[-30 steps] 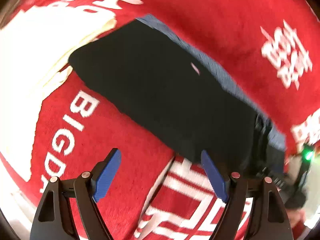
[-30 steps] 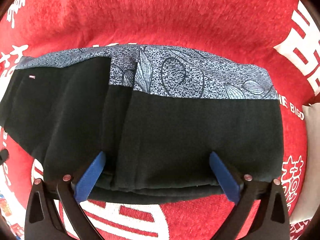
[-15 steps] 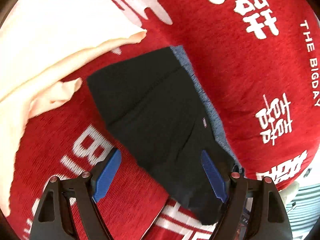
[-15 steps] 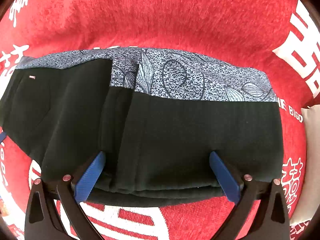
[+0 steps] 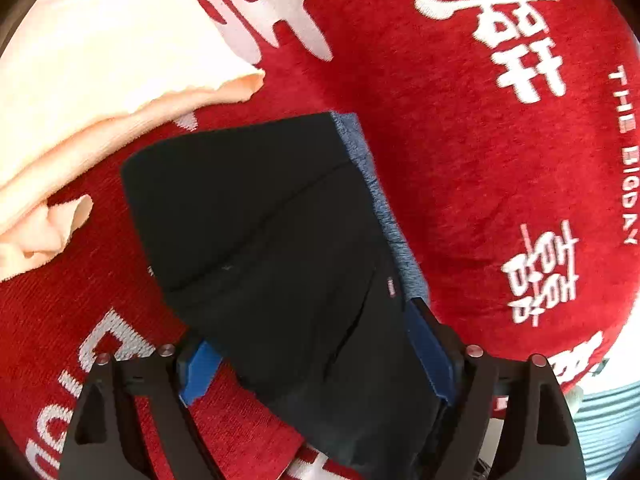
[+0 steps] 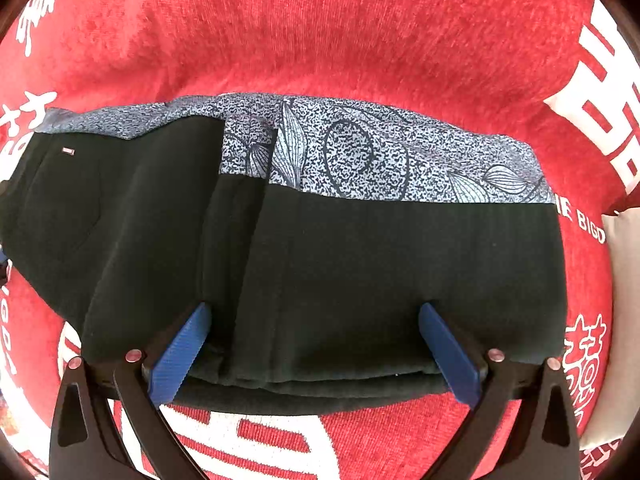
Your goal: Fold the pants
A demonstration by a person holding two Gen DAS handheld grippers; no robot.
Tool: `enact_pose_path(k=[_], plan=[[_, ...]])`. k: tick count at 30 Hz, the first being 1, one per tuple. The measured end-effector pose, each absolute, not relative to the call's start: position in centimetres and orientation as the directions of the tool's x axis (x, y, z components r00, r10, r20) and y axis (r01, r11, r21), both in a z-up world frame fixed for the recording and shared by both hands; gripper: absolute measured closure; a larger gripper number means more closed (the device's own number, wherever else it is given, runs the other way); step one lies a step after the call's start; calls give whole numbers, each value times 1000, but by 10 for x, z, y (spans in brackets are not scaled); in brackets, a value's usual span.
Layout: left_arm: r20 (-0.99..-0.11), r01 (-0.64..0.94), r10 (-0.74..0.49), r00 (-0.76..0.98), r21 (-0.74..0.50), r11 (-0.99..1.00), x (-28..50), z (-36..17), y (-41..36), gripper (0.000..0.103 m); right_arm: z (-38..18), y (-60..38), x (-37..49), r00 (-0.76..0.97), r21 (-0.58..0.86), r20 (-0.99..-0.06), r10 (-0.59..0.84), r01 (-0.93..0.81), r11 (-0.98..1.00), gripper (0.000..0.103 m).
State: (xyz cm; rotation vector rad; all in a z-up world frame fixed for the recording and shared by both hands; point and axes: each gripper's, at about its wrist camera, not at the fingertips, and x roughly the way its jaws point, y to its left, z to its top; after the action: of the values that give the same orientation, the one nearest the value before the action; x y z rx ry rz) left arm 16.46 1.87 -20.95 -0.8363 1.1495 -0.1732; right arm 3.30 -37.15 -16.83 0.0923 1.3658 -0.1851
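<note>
The black pants point(image 6: 360, 272) lie folded in layers on the red cloth point(image 6: 320, 40), with a blue-grey patterned band point(image 6: 380, 160) along the far edge. In the left wrist view the pants point(image 5: 260, 220) run away from the gripper, the blue-grey band point(image 5: 384, 200) on their right. My left gripper point(image 5: 316, 356) is open, its blue fingers point(image 5: 428, 348) either side of the near end of the pants, the left pad partly under the cloth edge. My right gripper point(image 6: 316, 348) is open, its blue pads point(image 6: 180, 352) straddling the near folded edge.
A pale peach cloth point(image 5: 100, 80) lies bunched at the upper left in the left wrist view, just beyond the pants. It shows as a pale strip at the right edge of the right wrist view point(image 6: 624, 280). The red cloth carries white printed characters point(image 5: 520, 28).
My left gripper has swung round and closed in on the end of the pants, which now lie between its fingers. My right gripper has stayed at the folded edge.
</note>
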Motion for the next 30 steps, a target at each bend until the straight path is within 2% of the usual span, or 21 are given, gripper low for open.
enact_pose_path(k=[1, 3, 4, 5, 8, 11, 13, 19, 24, 30], plan=[[-745, -293, -510, 431, -650, 701, 166, -208, 17, 19, -167, -371, 33, 193, -42, -978, -78, 183, 982, 0], [-783, -308, -457, 422, -598, 740, 166, -204, 13, 35, -164, -370, 35, 182, -50, -980, -82, 177, 983, 0], [-804, -308, -429, 411, -566, 765, 167, -203, 12, 55, -161, -369, 38, 171, -59, -981, -89, 175, 983, 0], [-828, -307, -399, 395, -528, 792, 167, -203, 11, 69, -157, -367, 40, 165, -72, -981, -101, 174, 982, 0], [-854, -242, -344, 389, -456, 857, 164, -194, 5, 73, -124, -356, 52, 207, -46, -975, -77, 150, 988, 1], [-873, -73, -216, 437, -274, 959, 156, -169, -27, 73, -97, -339, 71, 217, 58, -975, 38, 88, 994, 1], [-862, 17, -170, 478, -185, 983, 147, -155, -48, 73, -83, -321, 96, 181, 147, -974, 139, 29, 989, 1], [-837, 149, -122, 534, -49, 988, 134, -136, -78, 73, -57, -252, 187, 35, 320, -944, 329, -151, 935, 1], [-824, 194, -109, 556, 1, 981, 130, -128, -91, 73, -49, -178, 239, -75, 347, -938, 340, -252, 903, 1], [-810, 228, -99, 579, 44, 973, 128, -121, -103, 73, -79, -101, 271, -250, 359, -923, 291, -296, 885, 1]])
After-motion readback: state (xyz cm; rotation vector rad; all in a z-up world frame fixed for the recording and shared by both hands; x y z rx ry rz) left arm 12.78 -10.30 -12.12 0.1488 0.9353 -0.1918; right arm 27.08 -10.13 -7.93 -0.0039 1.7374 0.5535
